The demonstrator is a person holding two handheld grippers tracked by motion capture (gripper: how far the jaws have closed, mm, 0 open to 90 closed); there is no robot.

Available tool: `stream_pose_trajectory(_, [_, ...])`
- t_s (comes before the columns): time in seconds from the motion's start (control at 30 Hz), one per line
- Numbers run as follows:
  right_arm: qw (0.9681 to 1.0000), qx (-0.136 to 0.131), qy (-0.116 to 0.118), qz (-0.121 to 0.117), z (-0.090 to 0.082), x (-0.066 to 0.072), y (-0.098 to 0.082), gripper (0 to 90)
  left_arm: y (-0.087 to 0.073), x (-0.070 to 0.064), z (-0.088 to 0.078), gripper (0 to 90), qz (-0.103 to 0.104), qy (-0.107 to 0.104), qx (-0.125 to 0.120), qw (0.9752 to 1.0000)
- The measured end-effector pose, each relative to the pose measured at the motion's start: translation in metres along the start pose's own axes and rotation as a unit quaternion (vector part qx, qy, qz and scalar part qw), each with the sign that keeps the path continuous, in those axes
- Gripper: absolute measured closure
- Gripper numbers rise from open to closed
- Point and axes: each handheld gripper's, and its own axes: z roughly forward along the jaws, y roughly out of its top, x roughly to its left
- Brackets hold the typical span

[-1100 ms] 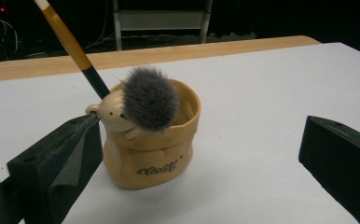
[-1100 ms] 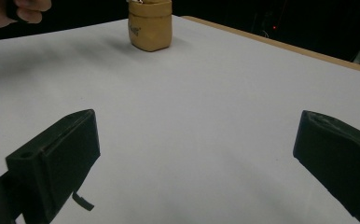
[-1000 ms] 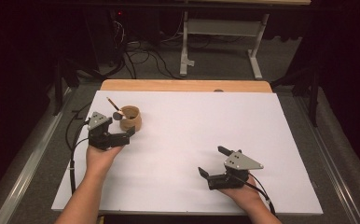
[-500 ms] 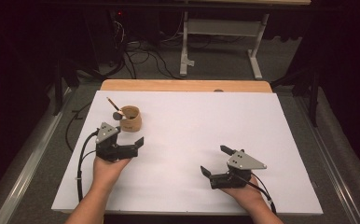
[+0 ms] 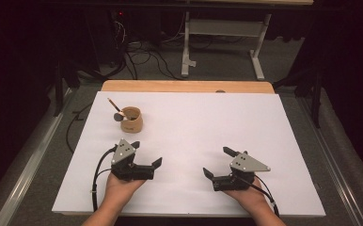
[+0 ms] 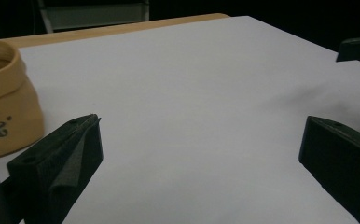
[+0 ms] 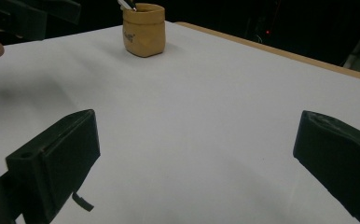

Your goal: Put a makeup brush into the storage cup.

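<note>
A tan fabric pouch (image 5: 131, 121) stands upright on the white table (image 5: 198, 117) at the back left, with a dark-tipped stick (image 5: 114, 107) poking out of it. My left gripper (image 5: 146, 153) rests near the front left, in front of the pouch and apart from it, open with nothing between its jaws. My right gripper (image 5: 218, 162) rests near the front, right of centre, also open with nothing in it. The left gripper view has the pouch (image 6: 5, 116) beside the left jaw of my left gripper (image 6: 201, 154). In the right gripper view, my right gripper (image 7: 194, 149) faces the far-off pouch (image 7: 144, 30).
A wooden strip (image 5: 189, 86) borders the table's far edge. Beyond it are floor cables (image 5: 137, 56) and a metal stand (image 5: 222, 42). The other gripper's jaw (image 6: 357, 49) shows at the right edge of the left gripper view.
My left gripper has drawn back from beside the pouch toward the table's front and a little to the right. The right gripper has barely shifted.
</note>
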Motion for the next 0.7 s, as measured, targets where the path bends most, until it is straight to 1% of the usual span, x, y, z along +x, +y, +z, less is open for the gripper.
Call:
stream_pose_trajectory(0.1, [1.0000, -0.002, 0.002, -0.002, -0.001, -0.001, 0.000, 1.9, -0.004, -0.008, 0.000, 0.1, 0.009, -0.012, -0.002, 0.9999])
stream_pose_trajectory(0.13, [1.0000, -0.003, 0.002, 0.003, -0.001, 0.000, 0.000, 1.9, -0.005, -0.011, 0.001, 0.1, 0.013, -0.016, -0.002, 0.9998])
stream_pose_trajectory(0.2, [1.0000, -0.002, 0.000, -0.005, -0.002, 0.000, 0.001, 1.8, -0.007, -0.016, 0.002, 0.1, 0.018, -0.027, -0.002, 0.9995])
stream_pose_trajectory(0.23, [1.0000, -0.003, -0.001, -0.005, -0.002, 0.000, 0.000, 1.8, -0.008, -0.020, 0.003, 0.1, 0.022, -0.035, -0.002, 0.9991])
stream_pose_trajectory(0.27, [1.0000, -0.002, -0.001, -0.005, -0.002, 0.000, 0.000, 1.8, -0.008, -0.025, 0.005, 0.1, 0.030, -0.039, -0.003, 0.9988])
stream_pose_trajectory(0.3, [1.0000, -0.003, -0.002, -0.004, -0.002, 0.000, 0.000, 1.8, -0.009, -0.027, 0.006, 0.1, 0.032, -0.042, -0.003, 0.9986])
stream_pose_trajectory(0.33, [1.0000, -0.003, -0.002, -0.005, -0.002, 0.000, 0.000, 1.8, -0.009, -0.031, 0.007, 0.1, 0.038, -0.048, -0.003, 0.9981])
stream_pose_trajectory(0.43, [1.0000, -0.003, -0.004, 0.000, -0.002, 0.000, 0.001, 1.8, -0.008, -0.037, 0.009, 0.1, 0.052, -0.057, -0.004, 0.9970])
stream_pose_trajectory(0.53, [1.0000, -0.003, -0.007, 0.000, -0.004, 0.000, 0.001, 1.8, -0.008, -0.036, 0.007, 0.1, 0.050, -0.063, -0.008, 0.9967])
stream_pose_trajectory(0.57, [1.0000, -0.003, -0.008, -0.001, -0.004, 0.000, 0.001, 1.8, -0.007, -0.034, 0.006, 0.1, 0.051, -0.063, -0.008, 0.9967])
stream_pose_trajectory(0.7, [0.9999, 0.001, -0.011, 0.000, -0.003, 0.000, 0.000, 1.8, -0.006, -0.028, 0.003, 0.1, 0.044, -0.062, -0.013, 0.9971])
